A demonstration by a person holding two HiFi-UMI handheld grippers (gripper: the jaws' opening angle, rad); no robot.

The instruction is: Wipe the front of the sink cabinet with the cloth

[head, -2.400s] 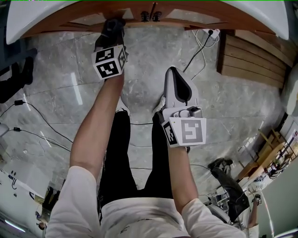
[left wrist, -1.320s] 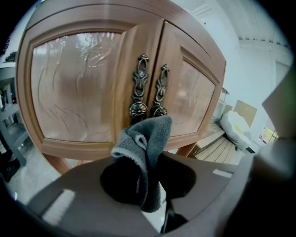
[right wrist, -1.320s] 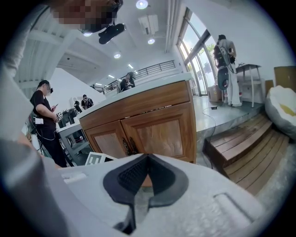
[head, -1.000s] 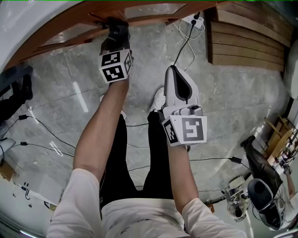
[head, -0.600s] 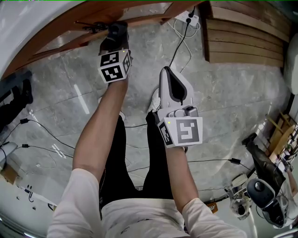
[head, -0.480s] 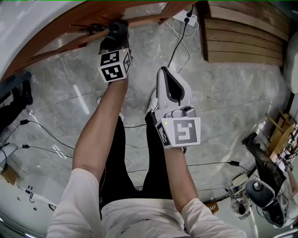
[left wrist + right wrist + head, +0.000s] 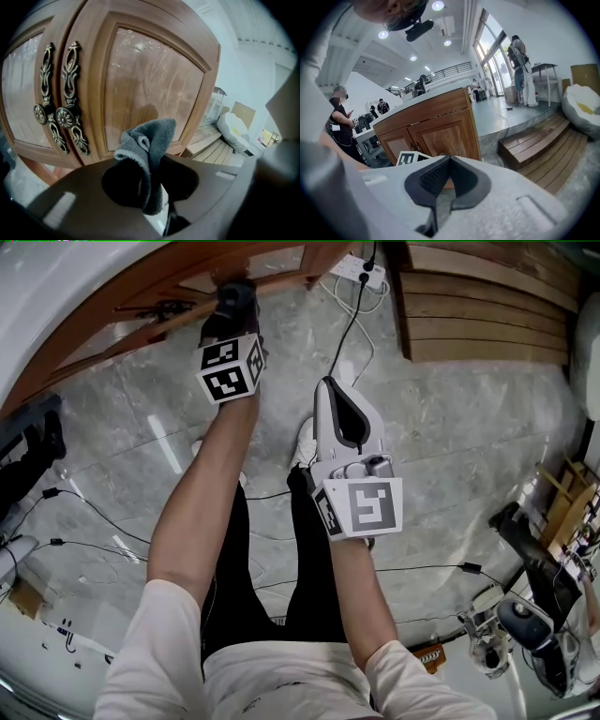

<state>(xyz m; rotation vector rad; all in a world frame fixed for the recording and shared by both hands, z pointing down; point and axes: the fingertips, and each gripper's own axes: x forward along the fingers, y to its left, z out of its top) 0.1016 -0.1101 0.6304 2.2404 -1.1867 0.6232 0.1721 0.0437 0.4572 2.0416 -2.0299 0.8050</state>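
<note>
The wooden sink cabinet front (image 7: 141, 298) runs along the top of the head view. In the left gripper view I see its two doors with ornate metal handles (image 7: 68, 117). My left gripper (image 7: 150, 165) (image 7: 234, 292) is shut on a folded grey cloth (image 7: 149, 138). The cloth's tip sits at the glazed panel of the right door (image 7: 150, 79), right of the handles; I cannot tell if it touches. My white right gripper (image 7: 339, 395) (image 7: 447, 176) hangs over the floor, back from the cabinet, shut with nothing in it.
A white countertop (image 7: 56, 273) overhangs the cabinet. A power strip and black cable (image 7: 361, 273) lie on the marble floor beside wooden steps (image 7: 487, 315). Thin cables (image 7: 84, 507) cross the floor at left. Equipment (image 7: 530, 615) stands at right. People stand far off in the right gripper view.
My left gripper with the cloth has travelled rightward along the cabinet front, from left of the handles to right of them. The right gripper has shifted only slightly left.
</note>
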